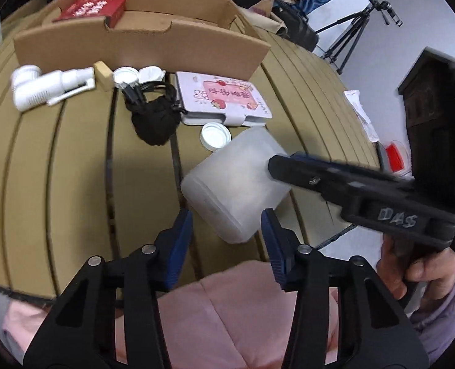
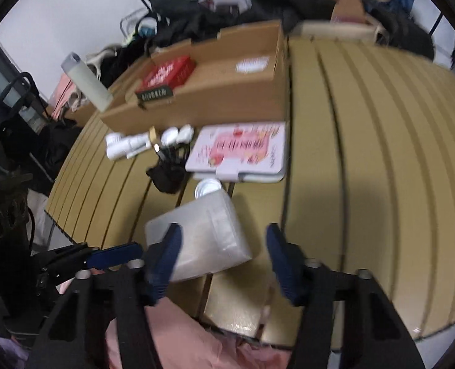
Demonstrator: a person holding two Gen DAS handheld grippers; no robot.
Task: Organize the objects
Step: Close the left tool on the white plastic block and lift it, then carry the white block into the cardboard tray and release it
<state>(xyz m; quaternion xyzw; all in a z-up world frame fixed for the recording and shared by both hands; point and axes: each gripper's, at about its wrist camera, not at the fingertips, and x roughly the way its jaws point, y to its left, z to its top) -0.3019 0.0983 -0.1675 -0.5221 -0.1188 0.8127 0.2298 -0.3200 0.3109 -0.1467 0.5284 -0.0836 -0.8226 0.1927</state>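
A slatted tan table [image 1: 73,166] carries a cardboard box [image 1: 141,46] at the back. Nearer, a frosted, boxy plastic jar [image 1: 236,181] lies tipped, its white lid [image 1: 215,135] just beside. Left gripper [image 1: 227,246] and right gripper [image 2: 222,258] stand apart, gripping nothing.

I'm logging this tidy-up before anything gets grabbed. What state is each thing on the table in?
Translucent jar: on its side, lid off.
White lid: loose on the table, beside the jar's mouth.
Cardboard box: open, red box inside.
Pink case: closed, lying flat.
Black pouch: slumped, cable ends sticking out.
Left gripper: open, empty.
Right gripper: open, empty.
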